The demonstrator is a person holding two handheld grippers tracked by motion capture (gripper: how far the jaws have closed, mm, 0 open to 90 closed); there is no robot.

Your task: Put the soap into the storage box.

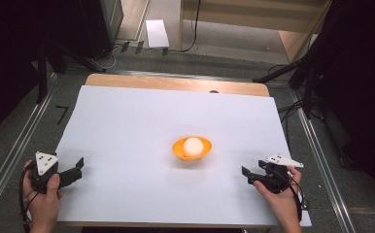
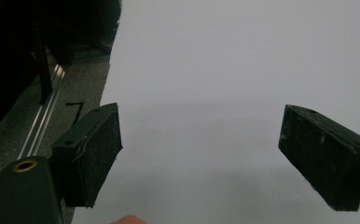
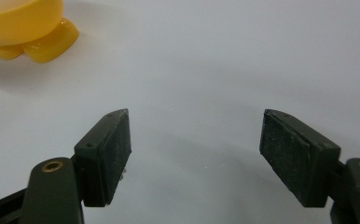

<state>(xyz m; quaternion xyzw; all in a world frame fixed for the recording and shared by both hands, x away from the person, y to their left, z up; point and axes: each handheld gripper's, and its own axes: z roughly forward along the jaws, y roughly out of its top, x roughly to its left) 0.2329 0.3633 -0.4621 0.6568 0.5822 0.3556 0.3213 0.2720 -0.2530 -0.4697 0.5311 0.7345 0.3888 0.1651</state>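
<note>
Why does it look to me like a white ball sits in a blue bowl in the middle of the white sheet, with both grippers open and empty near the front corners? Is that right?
Nearly. The bowl is orange, not blue, as the high view shows. The white ball does sit in it, and the left gripper and right gripper are open and empty.

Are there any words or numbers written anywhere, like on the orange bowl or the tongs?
None: no words or numbers can be read.
The orange bowl is plain.
The white ball in it is plain.
The white sheet on the table is blank.
A black mark on the floor left of the table is an angled line, no letter.
</note>
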